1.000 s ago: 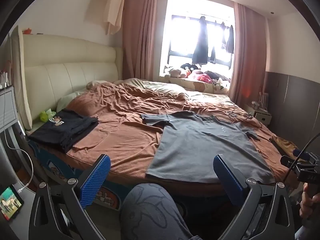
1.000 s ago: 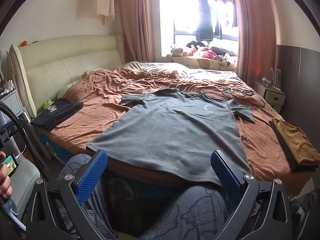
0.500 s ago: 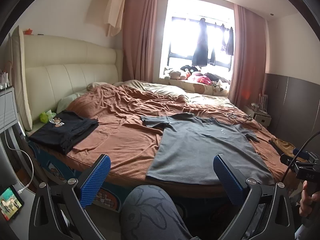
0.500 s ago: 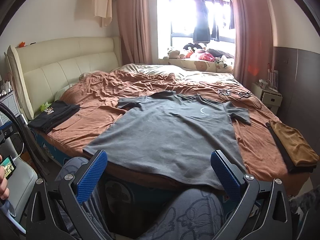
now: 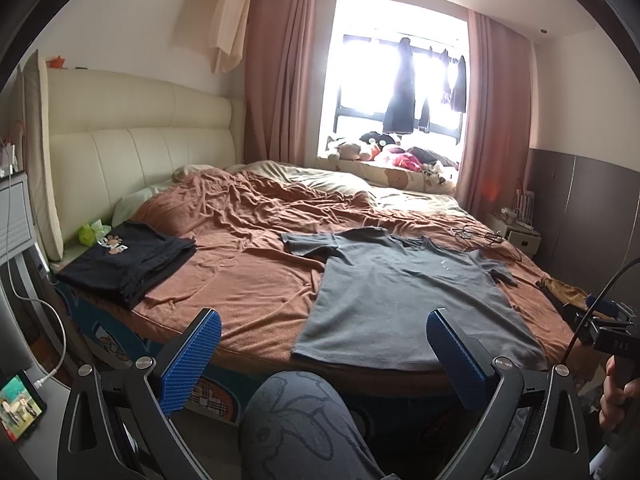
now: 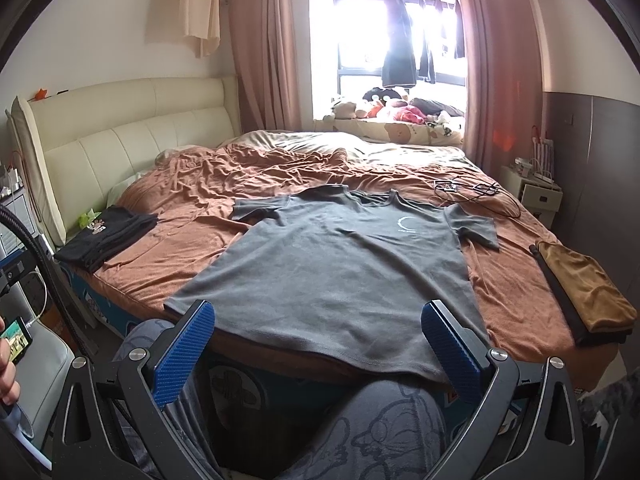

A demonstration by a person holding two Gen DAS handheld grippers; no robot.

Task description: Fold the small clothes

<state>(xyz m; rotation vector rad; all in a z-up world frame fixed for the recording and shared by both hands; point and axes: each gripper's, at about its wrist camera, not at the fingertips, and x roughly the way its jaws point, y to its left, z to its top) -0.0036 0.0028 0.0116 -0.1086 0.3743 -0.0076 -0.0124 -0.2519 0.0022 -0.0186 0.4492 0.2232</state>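
The grey shirt (image 6: 340, 276) lies flat on the bed (image 6: 192, 208) just ahead of my right claw (image 6: 318, 356), its hem between my spread, empty fingers. My left claw (image 5: 324, 360) hangs equally wide and empty before the bed's edge, shirt ahead-right. Only the right view shows the folded tan cloth (image 6: 584, 284) clearly; the black folded shirt (image 5: 128, 260) sits ahead-left.

1. Ahead of your grippers stood the bed (image 6: 248, 184), brown-sheeted.
2. A grey T-shirt (image 6: 340, 276) lay flat before you.
3. Folded black clothes (image 6: 106, 236) lay far left; a tan stack (image 6: 584, 284) right.
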